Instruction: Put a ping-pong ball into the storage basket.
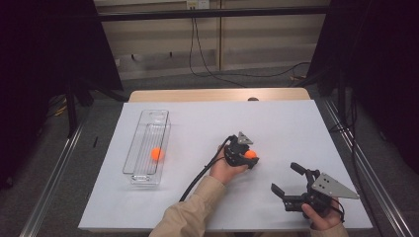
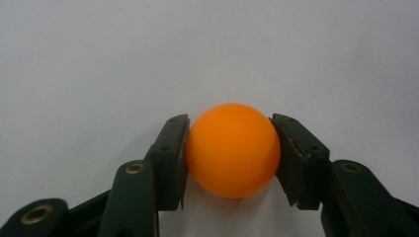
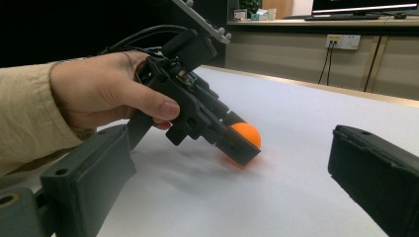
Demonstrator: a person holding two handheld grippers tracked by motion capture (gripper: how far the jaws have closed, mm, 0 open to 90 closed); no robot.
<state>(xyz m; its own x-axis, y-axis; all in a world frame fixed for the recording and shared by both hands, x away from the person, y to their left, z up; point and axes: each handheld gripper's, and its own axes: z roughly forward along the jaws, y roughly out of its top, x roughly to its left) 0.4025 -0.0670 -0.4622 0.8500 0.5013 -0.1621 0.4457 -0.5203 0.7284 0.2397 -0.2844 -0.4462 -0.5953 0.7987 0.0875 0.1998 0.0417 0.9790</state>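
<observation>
white sheet (image 1: 276, 123) covers the table, with grey floor and dark curtains around it and cables trailing along the far wall.

near the middle of the sheet the left gripper (image 1: 248, 157) points down at a slant, its jaws clenched on an orange ball (image 1: 250, 154). in the left gripper view the two black pads (image 2: 170, 158) press against the ball (image 2: 232, 149) from either side, and the ball sits low, right at the sheet. in the right gripper view the left gripper (image 3: 237, 143) angles down from the person's left hand (image 3: 106, 94), and the ball (image 3: 246, 134) shows between its jaw tips, touching or just above the sheet; i cannot tell which.

right gripper (image 1: 286, 180) rests near the bottom right of the sheet, well apart from the ball, its jaws released and spread wide with nothing between them.

at the left of the sheet lies a clear tray (image 1: 143, 175), with a second orange ball (image 1: 157, 154) inside it.
</observation>
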